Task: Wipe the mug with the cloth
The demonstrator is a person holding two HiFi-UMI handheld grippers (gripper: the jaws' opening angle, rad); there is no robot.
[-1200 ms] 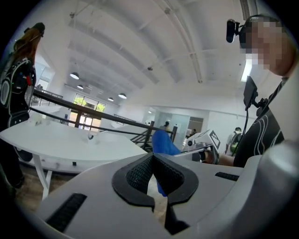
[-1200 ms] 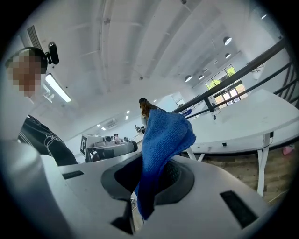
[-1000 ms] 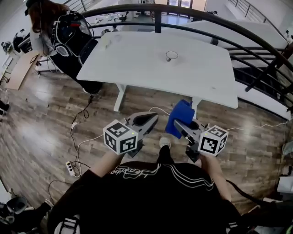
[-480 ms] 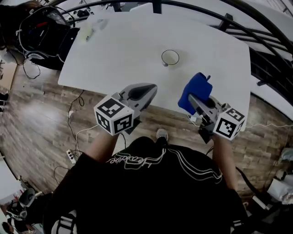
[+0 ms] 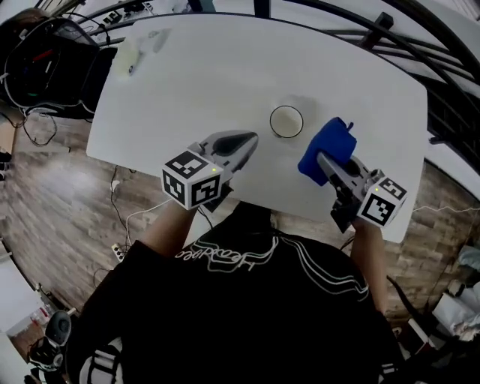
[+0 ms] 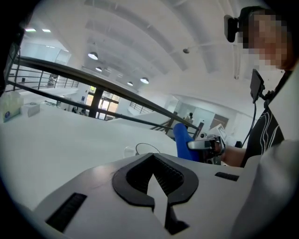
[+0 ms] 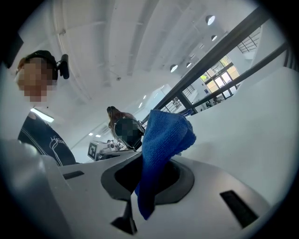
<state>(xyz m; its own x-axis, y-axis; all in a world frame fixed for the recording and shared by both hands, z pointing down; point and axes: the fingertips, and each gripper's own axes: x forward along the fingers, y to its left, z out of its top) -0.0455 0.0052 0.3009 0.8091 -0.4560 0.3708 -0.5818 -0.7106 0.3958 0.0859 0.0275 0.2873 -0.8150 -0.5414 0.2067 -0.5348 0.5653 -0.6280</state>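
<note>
A white mug (image 5: 286,121) stands upright on the white table (image 5: 210,82), seen from above; its thin rim (image 6: 145,149) also shows low in the left gripper view. My left gripper (image 5: 250,139) is shut with nothing in it, a short way to the mug's left and nearer to me. My right gripper (image 5: 322,160) is shut on a blue cloth (image 5: 328,147), just right of the mug and apart from it. In the right gripper view the cloth (image 7: 163,140) sticks up out of the jaws. The left gripper view shows that cloth (image 6: 184,140) beyond the mug.
A pale bottle and small items (image 5: 133,52) lie at the table's far left corner. A black curved railing (image 5: 390,22) runs behind the table. Black gear and cables (image 5: 45,60) sit on the wooden floor at left, with a power strip (image 5: 118,252) near my feet.
I have come up to the table. Both grippers have moved from over the floor to over the table's near edge, and the mug now lies between them.
</note>
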